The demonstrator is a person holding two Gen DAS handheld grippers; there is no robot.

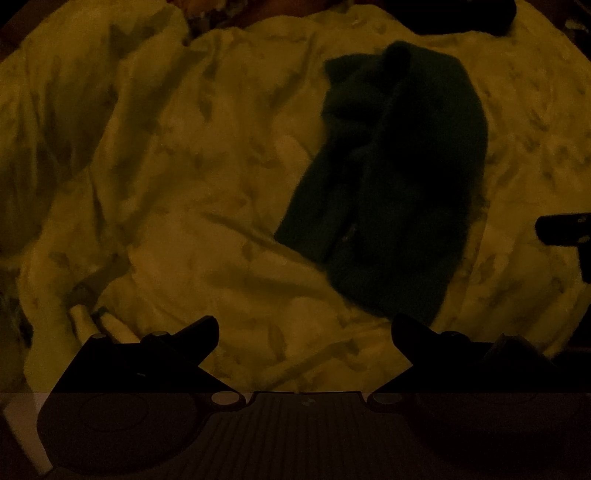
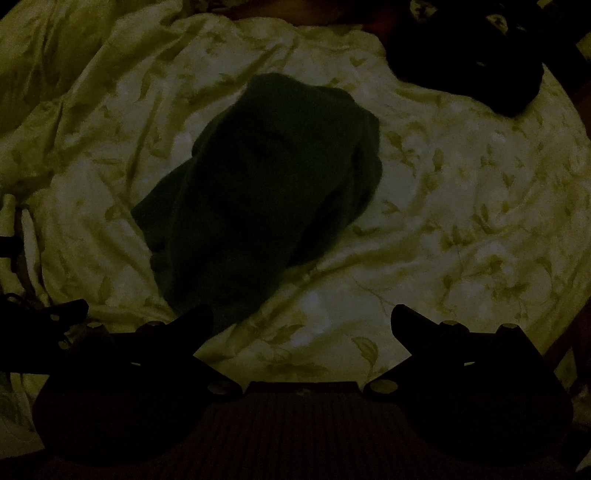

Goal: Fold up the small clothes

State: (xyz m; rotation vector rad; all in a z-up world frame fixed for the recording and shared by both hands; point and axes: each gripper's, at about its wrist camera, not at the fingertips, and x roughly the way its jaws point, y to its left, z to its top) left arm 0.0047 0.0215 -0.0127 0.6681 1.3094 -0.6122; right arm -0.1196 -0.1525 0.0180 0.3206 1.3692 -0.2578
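The scene is very dim. A dark green garment (image 1: 388, 177) lies bunched on a pale leaf-print bedsheet (image 1: 184, 184), ahead and right of my left gripper (image 1: 304, 328), which is open and empty above the sheet. In the right wrist view the same garment (image 2: 258, 192) lies ahead and left of my right gripper (image 2: 303, 321), which is open and empty; its left finger (image 2: 195, 321) overlaps the garment's near edge. The right gripper's tip shows at the left wrist view's right edge (image 1: 561, 229).
A second dark cloth pile (image 2: 476, 62) lies at the far right of the bed; it also shows in the left wrist view (image 1: 458, 14). The sheet is wrinkled, with raised folds on the left (image 1: 55, 110). A pale object (image 1: 26, 435) sits at the lower left.
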